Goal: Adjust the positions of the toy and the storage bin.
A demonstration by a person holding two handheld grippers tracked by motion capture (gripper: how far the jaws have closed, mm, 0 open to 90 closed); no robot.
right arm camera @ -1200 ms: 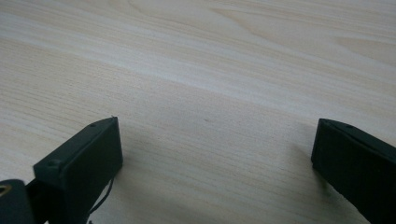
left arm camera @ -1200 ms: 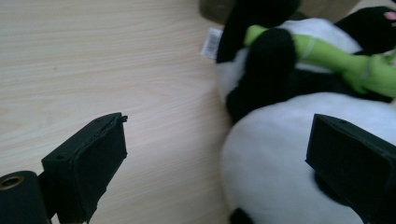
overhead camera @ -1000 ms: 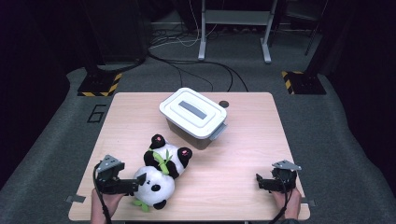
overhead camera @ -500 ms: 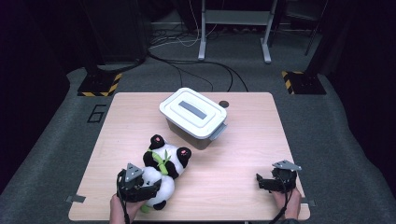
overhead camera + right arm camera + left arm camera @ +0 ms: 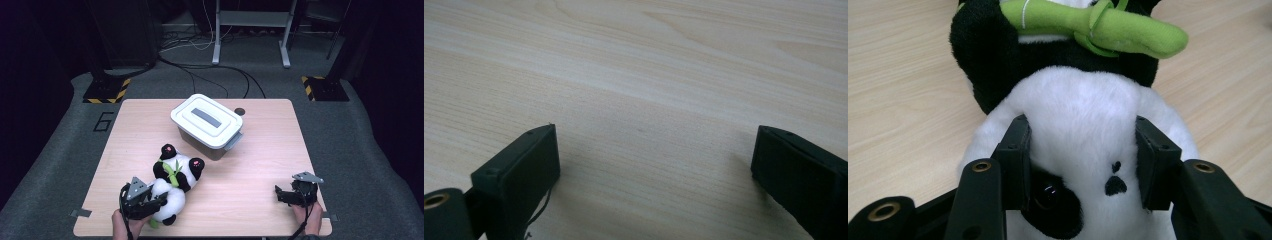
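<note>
My left hand-held gripper [image 5: 145,199] has come onto the head of the panda plush toy [image 5: 176,176], at the near left of the counter [image 5: 260,165]. In the left gripper view the head sits squarely between my two black jaws, which have just been closing; the pads [image 5: 1018,150] now dent the white fur on either side of the face, one beside the black eye patch and one past the nose, so I read this as a grasp on the panda's head, soft and still giving.

The relation that matters is the toy's long axis. It runs from the head at my left hand-held gripper away toward the far right, with the black arms and the green bamboo stalk [image 5: 1098,25] in the middle and the two pink-soled feet pointing at the white lidded plastic bin [image 5: 206,121]. The body therefore lies straight ahead of the jaws, and I judge a lift would leave it hanging below the head.

My right hand-held gripper [image 5: 286,195] rests at the near right edge, well apart from the toy, jaws released and wide over bare wood in its own view.

The counter is pale wood grain. Around it are grey carpet, black cables, hazard-striped stand feet [image 5: 106,93] and a dark room.
</note>
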